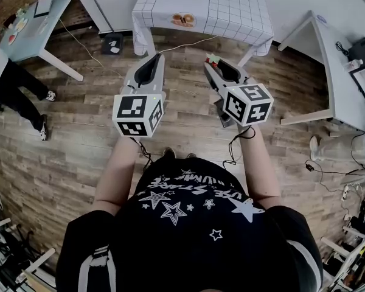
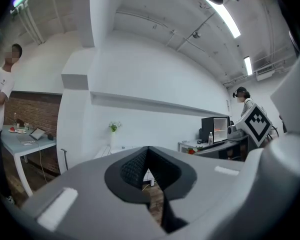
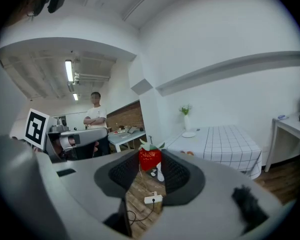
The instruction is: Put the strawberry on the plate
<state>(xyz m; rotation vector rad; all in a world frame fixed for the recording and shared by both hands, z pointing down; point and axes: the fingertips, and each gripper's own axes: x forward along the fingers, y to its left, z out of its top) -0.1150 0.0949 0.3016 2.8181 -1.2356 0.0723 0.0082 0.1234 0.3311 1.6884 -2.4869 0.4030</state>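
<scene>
Between right tool (image 3: 149,165) tips, strawberry (image 3: 150,159) (pinched); plate (image 3: 188,134) on checked table (image 3: 225,145).

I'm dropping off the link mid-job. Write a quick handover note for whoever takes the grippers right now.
Right gripper: shut on the strawberry, pinched at the jaw tips, in the air above the wooden floor.
Left gripper: jaws together, nothing in them, held beside the right one.
Plate: white, on the far part of the checked table straight ahead, beyond both grippers.
Done: strawberry is picked up.
Left: move up to the table, bring the right gripper over the plate, lower it, open the jaws.
</scene>
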